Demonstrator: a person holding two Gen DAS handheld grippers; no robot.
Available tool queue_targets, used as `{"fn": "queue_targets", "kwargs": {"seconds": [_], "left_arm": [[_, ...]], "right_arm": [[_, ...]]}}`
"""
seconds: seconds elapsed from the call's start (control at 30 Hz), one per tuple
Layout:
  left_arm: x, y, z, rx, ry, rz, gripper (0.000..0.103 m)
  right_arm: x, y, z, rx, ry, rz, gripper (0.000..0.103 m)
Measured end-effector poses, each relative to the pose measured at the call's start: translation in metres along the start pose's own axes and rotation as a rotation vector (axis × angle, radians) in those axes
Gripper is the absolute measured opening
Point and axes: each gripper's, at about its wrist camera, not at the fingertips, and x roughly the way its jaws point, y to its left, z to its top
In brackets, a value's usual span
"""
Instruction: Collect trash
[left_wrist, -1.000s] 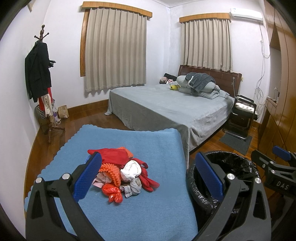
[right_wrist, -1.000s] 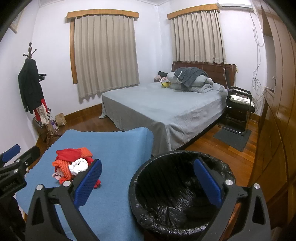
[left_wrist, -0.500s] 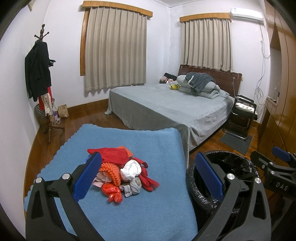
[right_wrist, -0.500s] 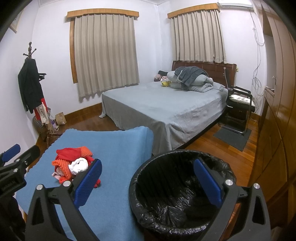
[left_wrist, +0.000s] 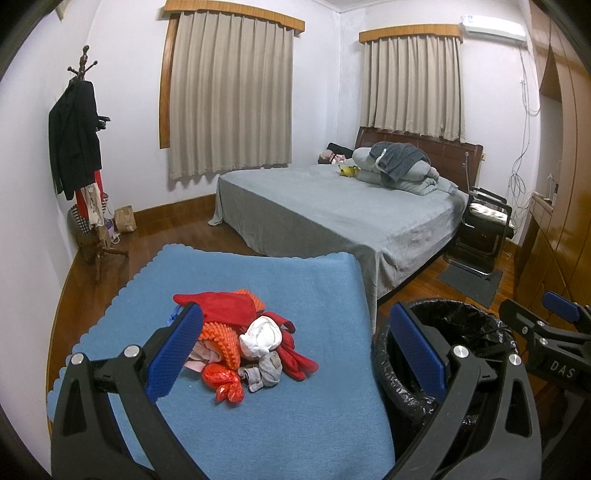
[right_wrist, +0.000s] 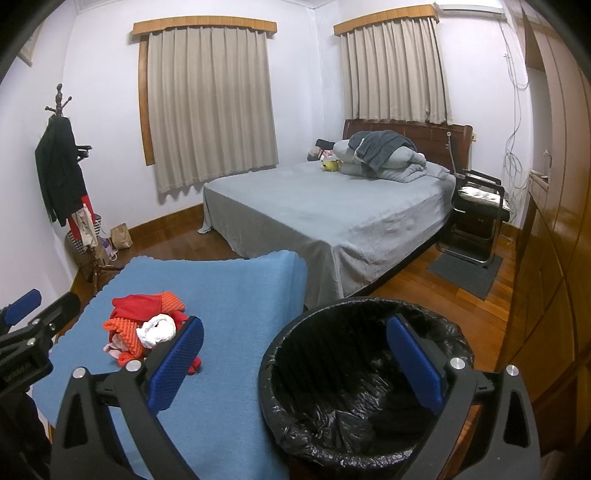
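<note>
Left tool (left_wrist: 295, 352) and right tool (right_wrist: 293, 362) both gape wide, empty. Trash pile (left_wrist: 243, 341) on blue-covered table (left_wrist: 295, 424); black-lined bin (right_wrist: 354, 384) just beside.

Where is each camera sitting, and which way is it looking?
Left wrist view: sits on the left gripper, facing the pile of red, orange and white scraps on the blue fuzzy cloth; the right gripper pokes in.
Right wrist view: sits on the right gripper, above the round black-bagged bin; the left gripper shows.
Both share pile, cloth, bin and the grey-sheeted bed.
</note>
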Motion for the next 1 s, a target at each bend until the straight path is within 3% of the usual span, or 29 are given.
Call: {"fn": "queue_targets", "kwargs": {"seconds": [0.47,0.67,1.0], "left_arm": [[0.015,0.011,-0.014,-0.019,0.035,0.022,0.098],[0.035,0.037,-0.020,-0.049,0.067,0.050,0.098],[0.070,0.090,-0.035,-0.072,0.091,0.162,0.098]], "right_arm": [[0.022,0.013,-0.008,-0.010,0.041,0.018,0.097],[0.045,0.033,-0.008,-0.038,0.065,0.037,0.097],[0.091,0.077,-0.019,-0.102,0.106,0.091,0.097]]}}
